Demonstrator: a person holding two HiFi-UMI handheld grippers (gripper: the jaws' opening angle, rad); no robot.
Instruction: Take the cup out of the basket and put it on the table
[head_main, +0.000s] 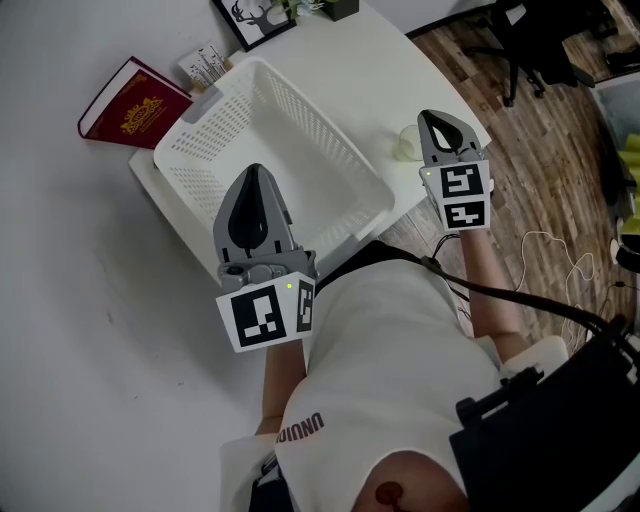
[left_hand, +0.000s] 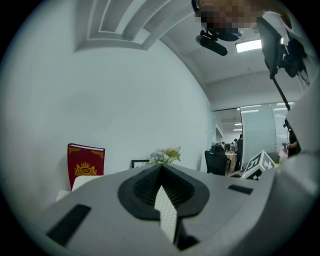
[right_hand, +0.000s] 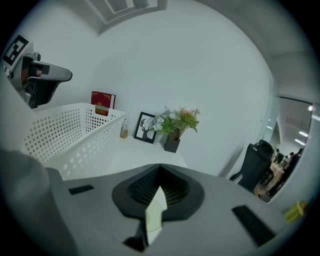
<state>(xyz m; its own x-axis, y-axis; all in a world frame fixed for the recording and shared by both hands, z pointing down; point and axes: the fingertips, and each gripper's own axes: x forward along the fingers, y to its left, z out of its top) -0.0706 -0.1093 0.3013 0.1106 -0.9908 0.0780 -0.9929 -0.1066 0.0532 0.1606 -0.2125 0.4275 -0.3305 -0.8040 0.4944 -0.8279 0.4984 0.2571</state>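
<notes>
White worktop (head_main: 90, 300) carrying white perforated basket (head_main: 215, 125). Cup (head_main: 405, 143) standing on worktop just outside basket's right wall. Am holding right gripper (head_main: 438, 118) just beside cup, on side away from basket, jaws closed, gripping nothing. Am holding left gripper (head_main: 255, 175) over basket's near wall, jaws closed too, empty. Red book (head_main: 133, 106) lying just beyond basket's far-left corner.

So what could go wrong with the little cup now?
The cup sits near the edge of the table, right beside the shut right gripper. A careless swing might knock it onto the wooden floor. The left gripper appears to hang over the basket and could bump it.
</notes>
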